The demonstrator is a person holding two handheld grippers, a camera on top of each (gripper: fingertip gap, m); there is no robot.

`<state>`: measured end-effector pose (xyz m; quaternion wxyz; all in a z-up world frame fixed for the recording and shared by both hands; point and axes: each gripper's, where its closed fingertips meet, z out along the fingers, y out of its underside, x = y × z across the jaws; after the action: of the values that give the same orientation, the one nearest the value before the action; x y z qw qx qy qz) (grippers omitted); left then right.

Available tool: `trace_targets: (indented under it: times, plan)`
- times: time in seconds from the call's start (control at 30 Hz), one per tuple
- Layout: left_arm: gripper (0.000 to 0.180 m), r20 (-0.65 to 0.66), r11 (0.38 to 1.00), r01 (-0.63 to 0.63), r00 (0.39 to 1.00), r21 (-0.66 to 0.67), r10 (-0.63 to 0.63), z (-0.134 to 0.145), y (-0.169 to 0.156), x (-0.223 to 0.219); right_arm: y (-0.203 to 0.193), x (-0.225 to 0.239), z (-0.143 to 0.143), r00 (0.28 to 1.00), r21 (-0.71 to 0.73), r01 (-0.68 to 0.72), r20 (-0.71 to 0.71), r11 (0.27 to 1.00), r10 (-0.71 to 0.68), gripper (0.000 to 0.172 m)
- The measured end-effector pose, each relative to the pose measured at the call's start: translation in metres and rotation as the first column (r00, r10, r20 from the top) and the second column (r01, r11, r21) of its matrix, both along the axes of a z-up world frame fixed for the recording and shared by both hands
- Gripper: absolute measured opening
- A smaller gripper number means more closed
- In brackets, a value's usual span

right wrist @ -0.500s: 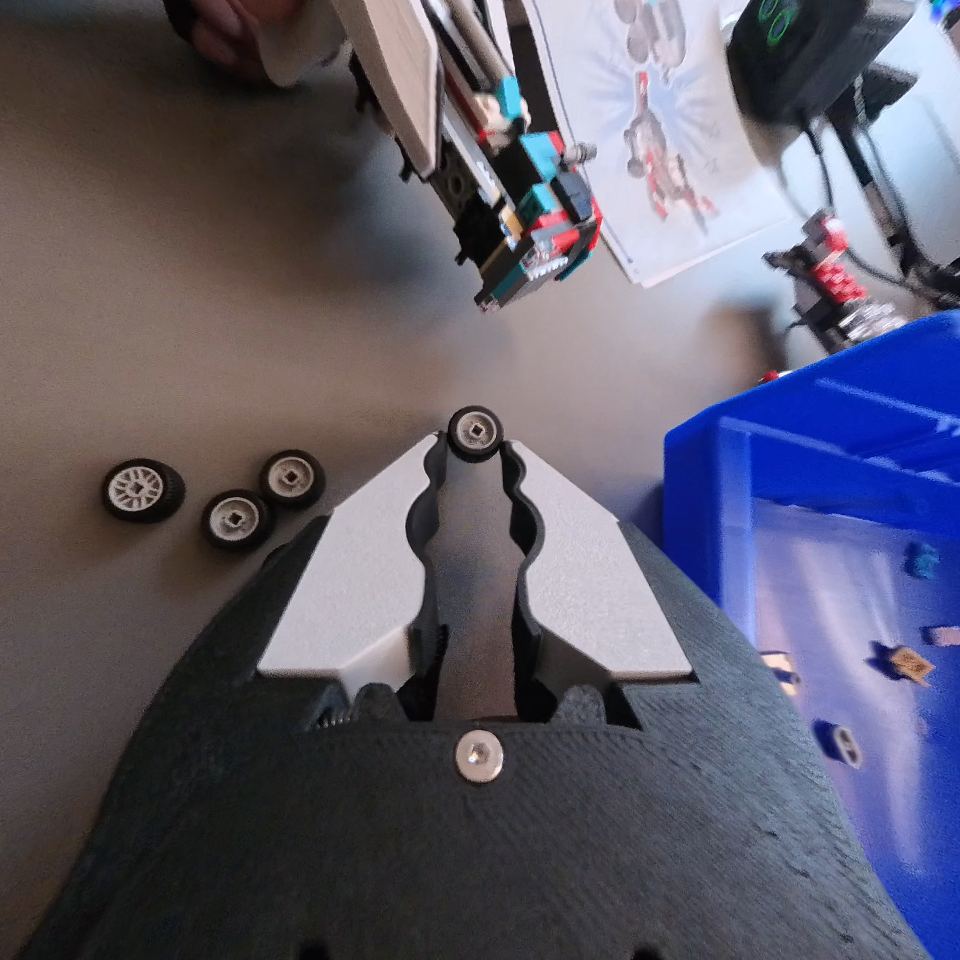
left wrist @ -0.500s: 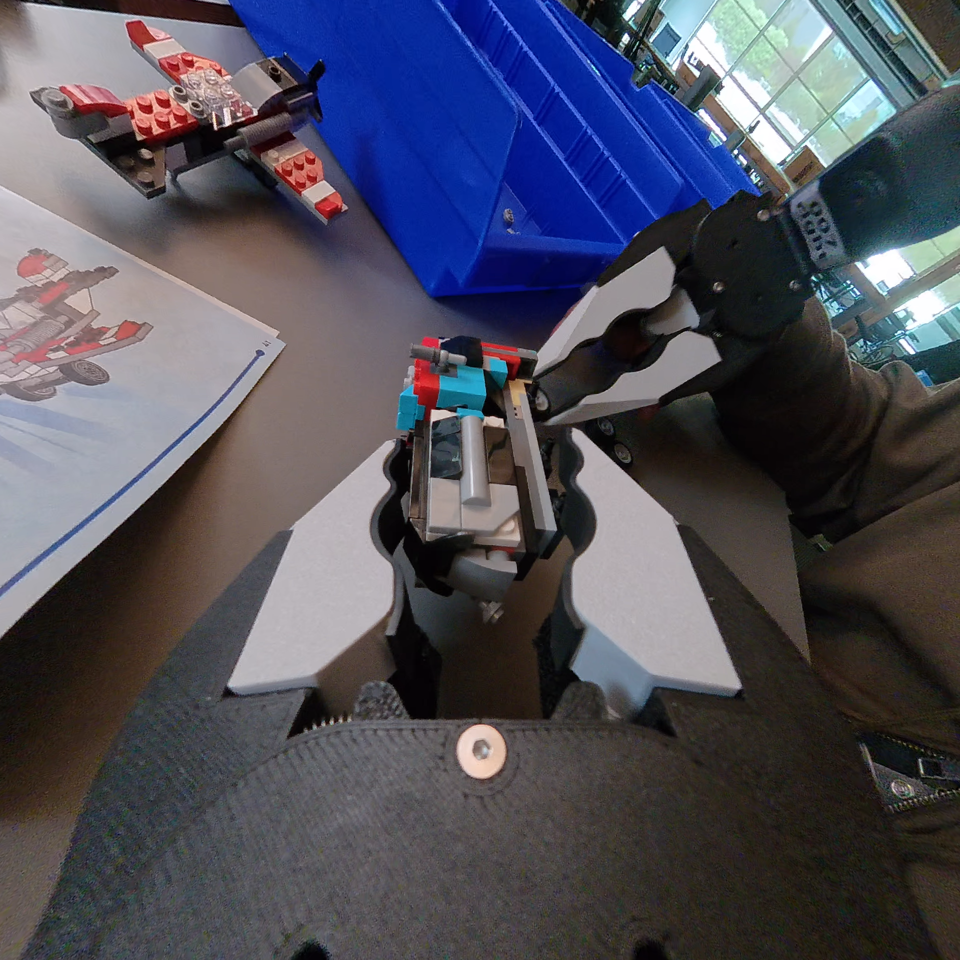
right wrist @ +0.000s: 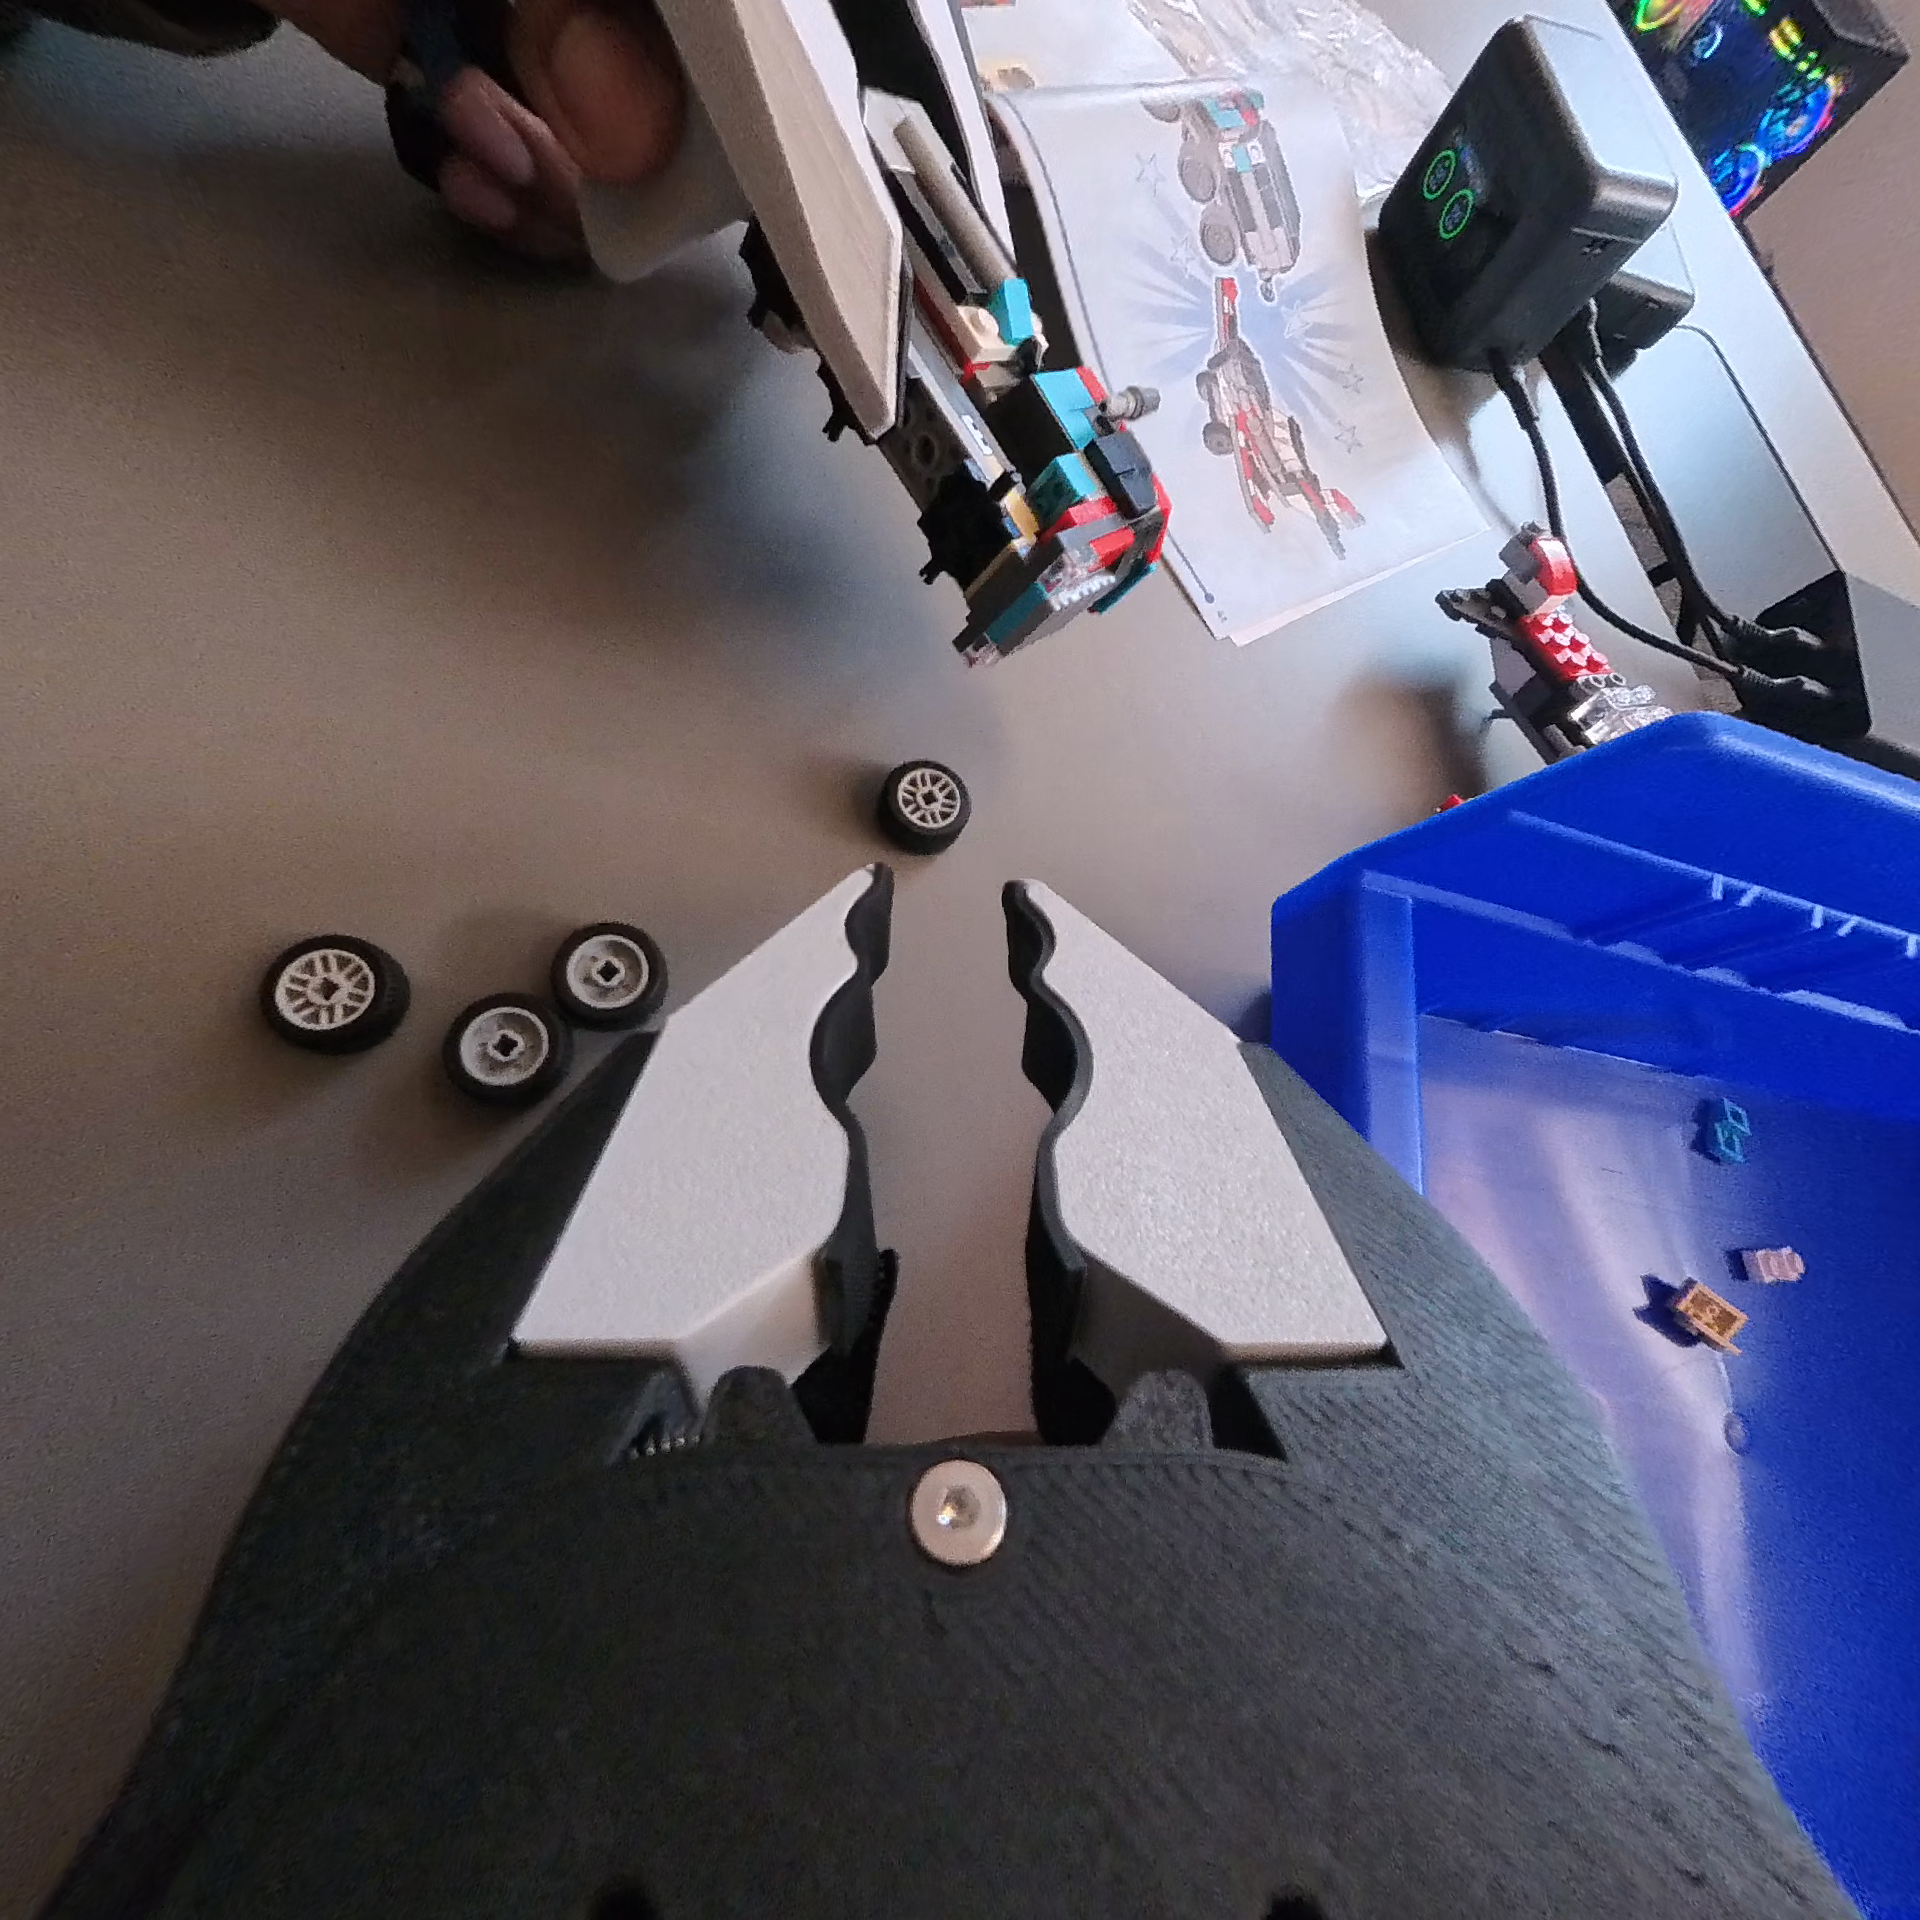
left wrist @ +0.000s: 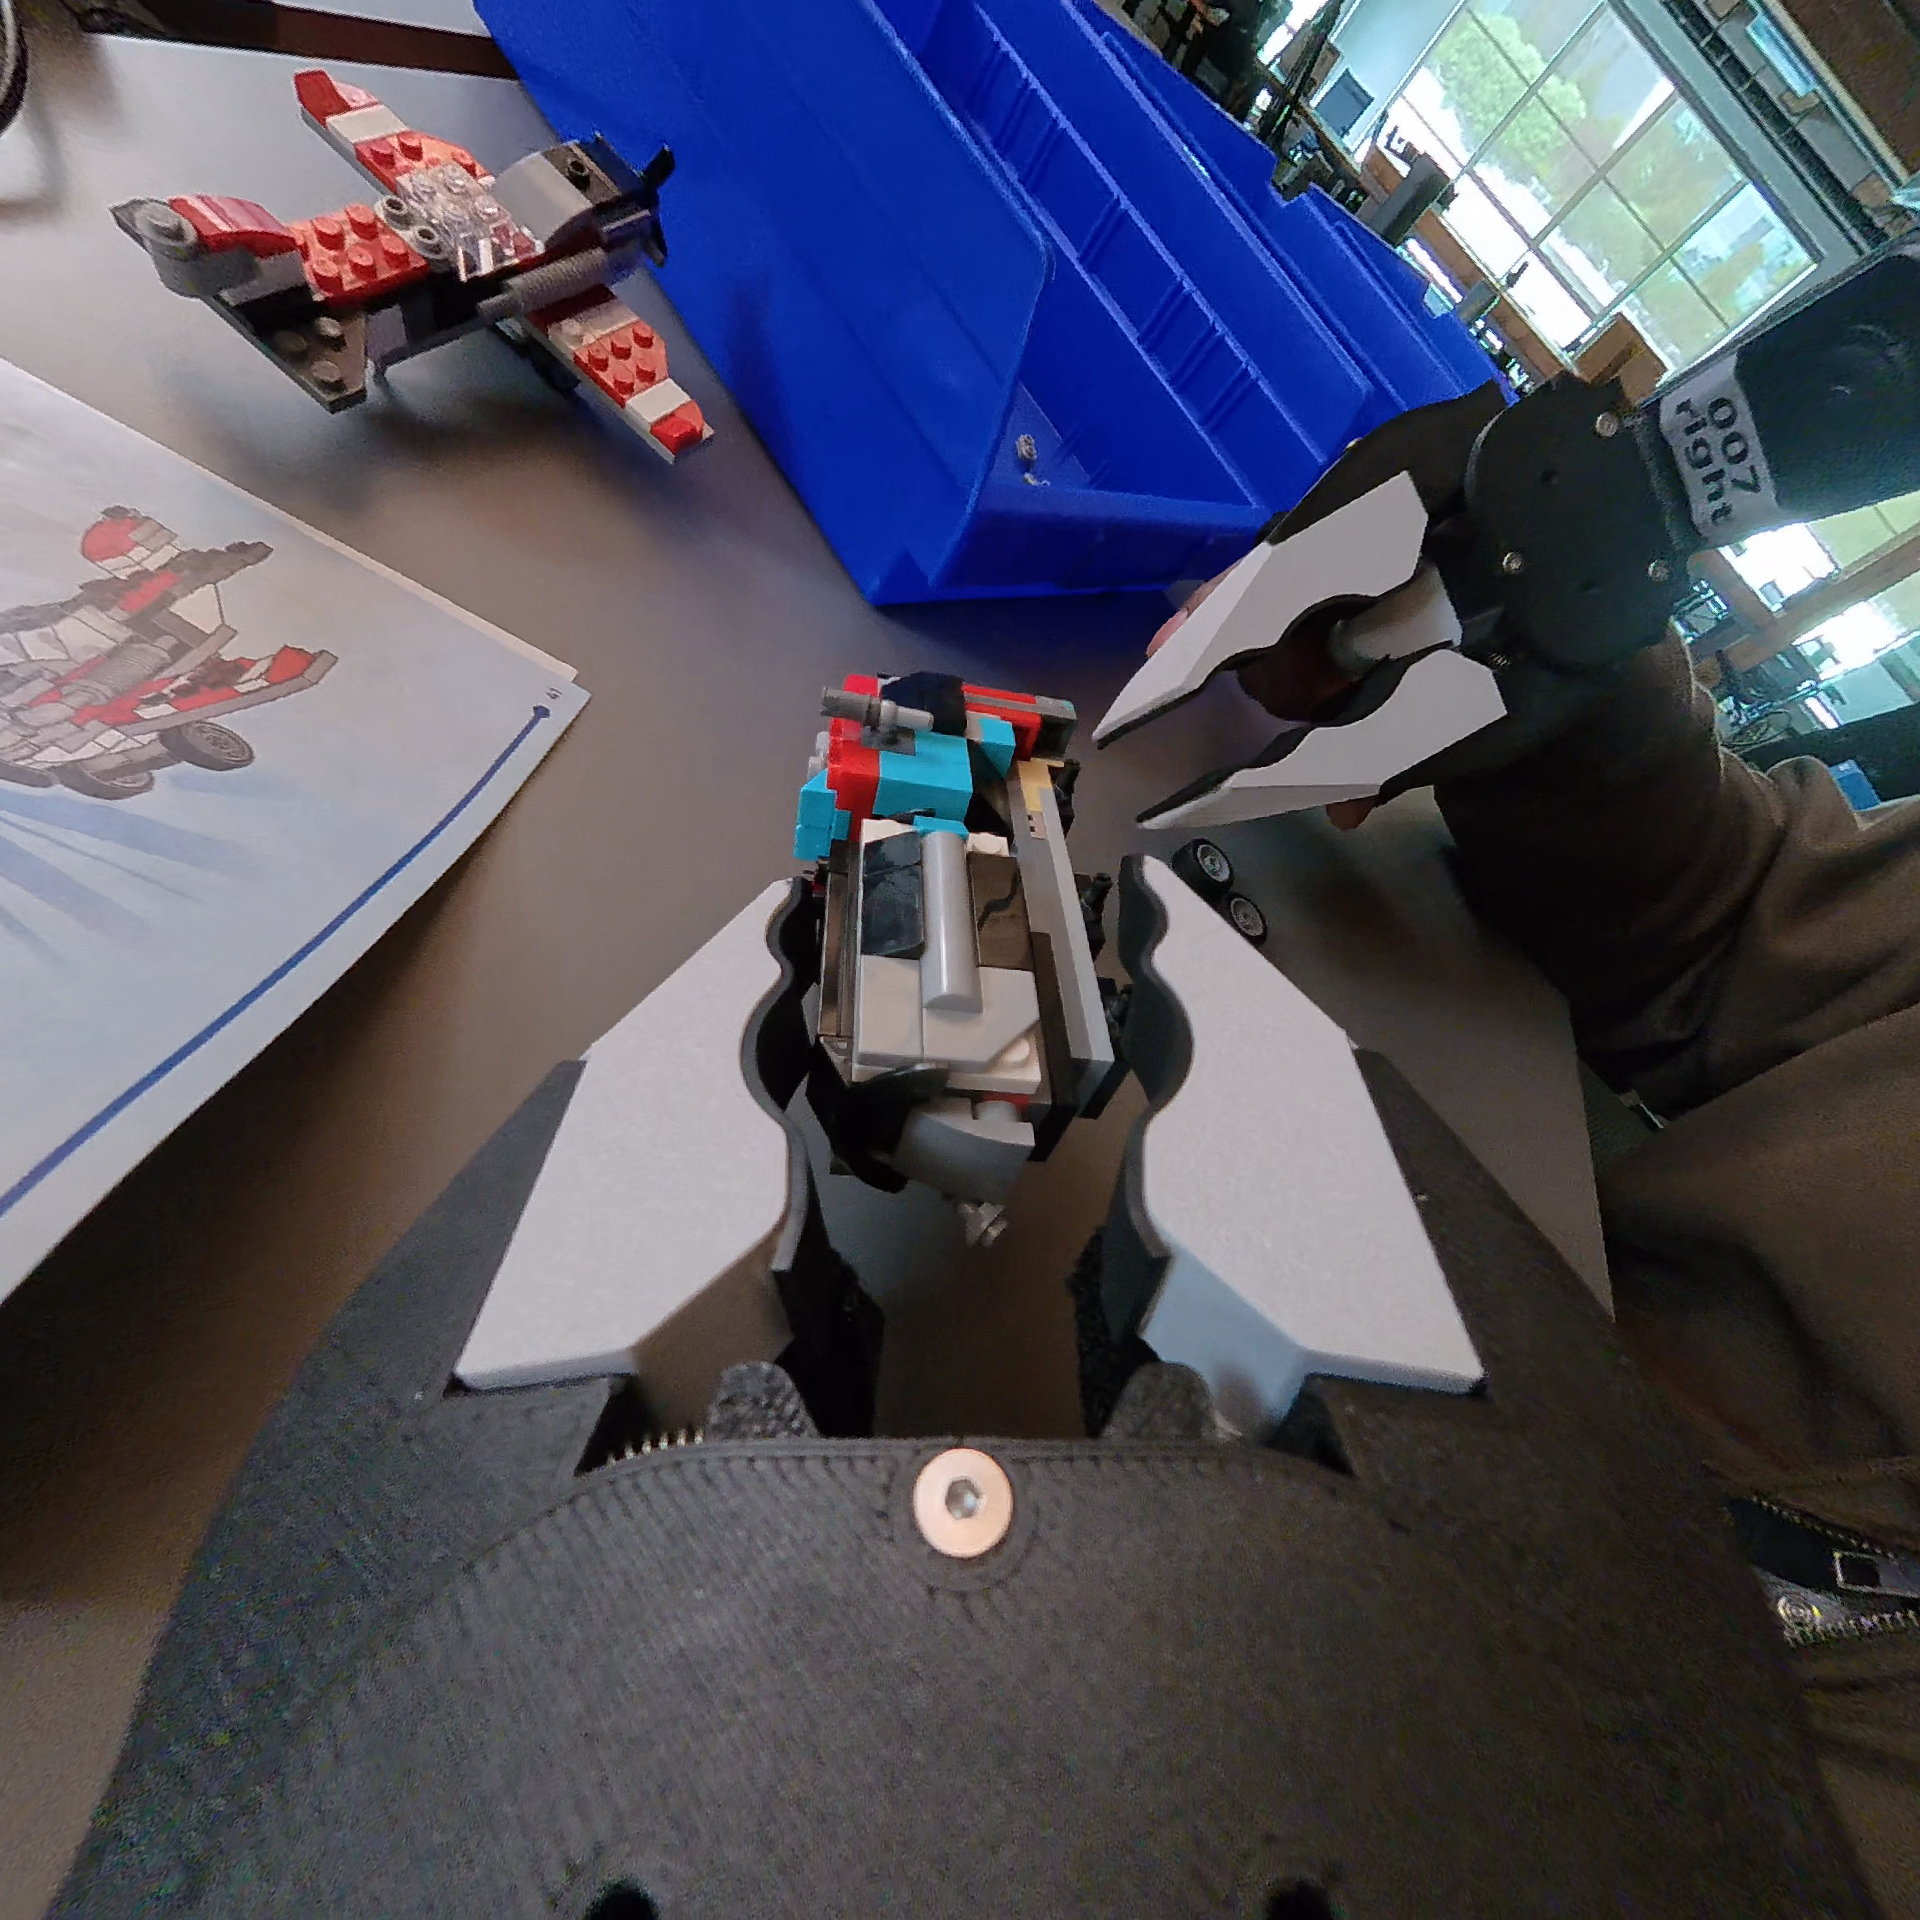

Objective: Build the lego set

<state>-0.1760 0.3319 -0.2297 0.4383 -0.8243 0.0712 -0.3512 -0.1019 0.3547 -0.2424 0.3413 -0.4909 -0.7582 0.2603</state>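
My left gripper [left wrist: 961, 997] squeezes a toy brick car [left wrist: 951, 935] from both sides. The car is grey, black, teal and red, and its front end sticks out past my fingertips, up off the table [left wrist: 644, 582]. My right gripper [right wrist: 940, 888] has its jaws apart with nothing between them. It hangs over a bare patch of table. One small black wheel [right wrist: 923, 805] lies on the table just past its tips, not touching them.

There is free table ahead and to the left of my right gripper. Three more wheels [right wrist: 488, 997] lie in a bunch by its left finger. A big blue bin [right wrist: 1621, 935] stands close on its right side, so that side is tight. Past the car lie a paper sheet with pictures [left wrist: 208, 727] and a red toy plane [left wrist: 416, 249] beside the bin.

Half a second ago my right gripper pinched that wheel at its tips, close to the car. Now the wheel is on the table and the jaws have let go and pulled back. My left gripper still holds the car the same way.
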Motion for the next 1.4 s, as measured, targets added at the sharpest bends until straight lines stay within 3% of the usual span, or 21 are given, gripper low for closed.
trace_targets:
  times: [0.27, 0.6, 0.7, 0.93, 1.4]
  plan:
    - [0.061, -0.016, 1.0, 0.017, 1.0, 0.014, -0.017, -0.002, 0.001, 0.0, -0.004, -0.017, -0.017, 1.0, -0.084, 0.007, 0.019, 0.996, -0.005, 0.028]
    - [0.061, -0.06, 0.993, 0.049, 0.997, 0.108, -0.043, 0.01, 0.0, 0.003, -0.008, -0.031, -0.029, 0.998, -0.049, -0.019, 0.067, 0.999, 0.022, 0.024]
    - [0.061, -0.077, 0.992, 0.043, 0.996, 0.12, -0.034, 0.012, 0.0, 0.003, -0.006, -0.028, -0.016, 1.0, -0.063, -0.018, 0.014, 0.998, 0.019, 0.023]
    - [0.061, -0.092, 0.991, 0.052, 0.995, 0.126, -0.04, 0.013, 0.0, 0.011, -0.012, -0.032, 0.052, 0.974, -0.065, -0.039, -0.226, 0.997, 0.024, 0.023]
    - [0.061, -0.119, 0.988, 0.085, 0.99, 0.13, -0.07, 0.011, -0.002, 0.02, -0.021, -0.038, 0.045, 0.978, -0.069, -0.048, -0.204, 0.996, 0.033, 0.023]
